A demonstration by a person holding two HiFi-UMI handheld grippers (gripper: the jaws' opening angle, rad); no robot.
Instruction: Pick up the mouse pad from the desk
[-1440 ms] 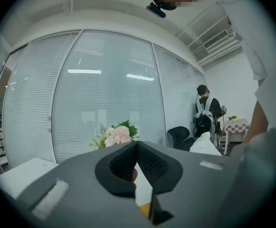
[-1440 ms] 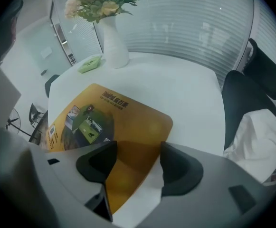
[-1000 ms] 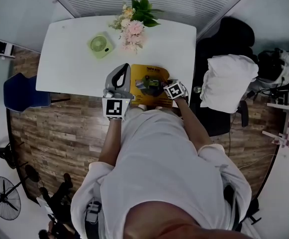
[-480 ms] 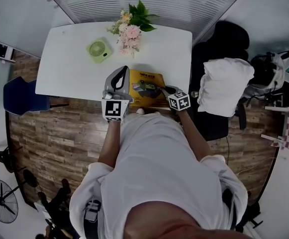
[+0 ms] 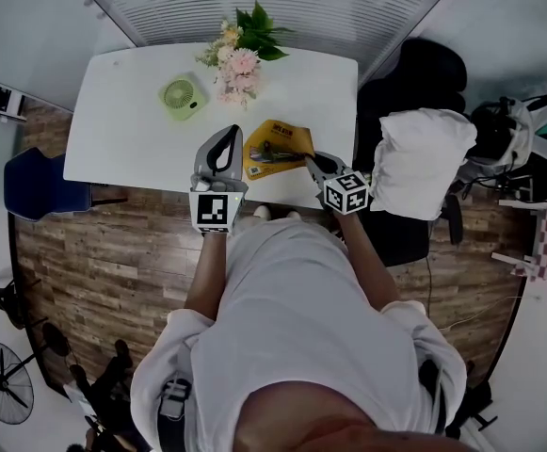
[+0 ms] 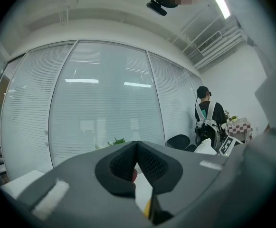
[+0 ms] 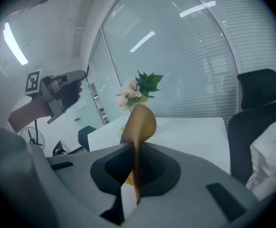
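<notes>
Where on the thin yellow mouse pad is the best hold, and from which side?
Probably its near right edge, reached from the person's side of the white desk. The thin yellow mouse pad is a flat floppy sheet, so only an edge fits between jaws. The right tongs are shut on that edge, the rest bowing ahead of them.

I get even, cool light from a ceiling strip glaring above and right of my left tool. The white tabletop nearly washes out. Fisheye bends everything; corners go black; the near jaws blur.
</notes>
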